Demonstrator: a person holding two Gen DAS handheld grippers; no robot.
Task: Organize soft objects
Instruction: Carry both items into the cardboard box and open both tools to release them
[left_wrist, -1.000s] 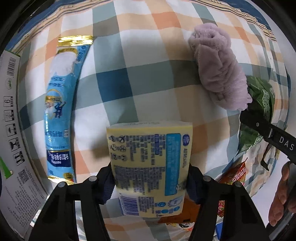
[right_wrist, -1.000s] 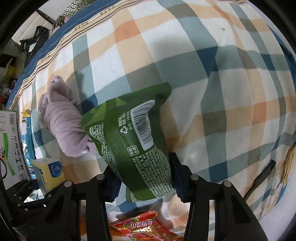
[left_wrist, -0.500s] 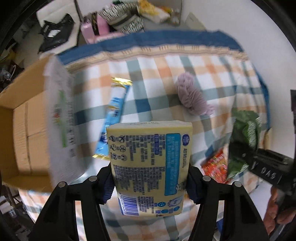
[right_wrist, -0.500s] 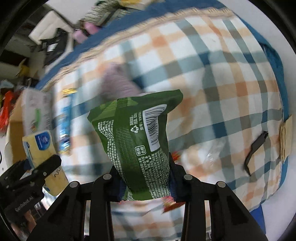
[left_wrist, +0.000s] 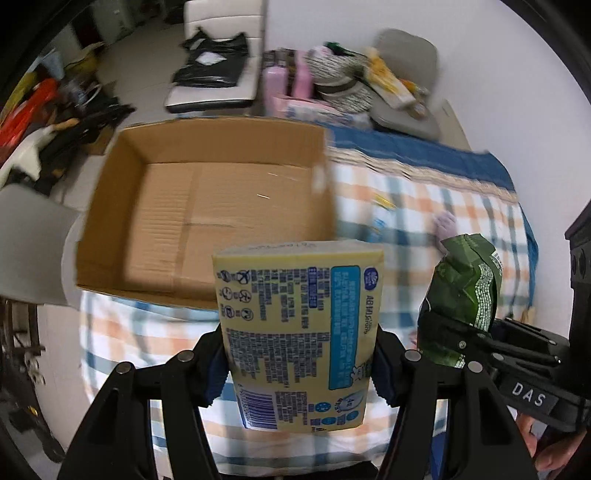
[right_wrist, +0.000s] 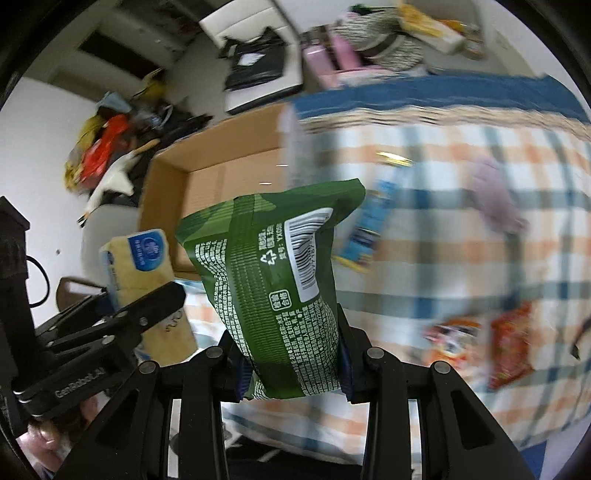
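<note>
My left gripper (left_wrist: 299, 363) is shut on a yellow tissue pack (left_wrist: 299, 332) and holds it high above the checked bed cover. My right gripper (right_wrist: 291, 363) is shut on a green snack bag (right_wrist: 273, 288), beside the left one; the bag also shows in the left wrist view (left_wrist: 465, 291). The yellow tissue pack shows at the left of the right wrist view (right_wrist: 147, 288). An open cardboard box (left_wrist: 207, 221) with a bare bottom lies on the left end of the bed, ahead of both grippers.
On the checked cover (right_wrist: 461, 236) lie a blue snack stick (right_wrist: 369, 218), a mauve plush cloth (right_wrist: 495, 199) and red and orange snack packs (right_wrist: 509, 343). Behind the bed are chairs piled with clothes and bottles (left_wrist: 332, 85). The floor at the left is cluttered.
Both grippers have risen far above the bed with their packs and swung left, so the open cardboard box has come into full view.
</note>
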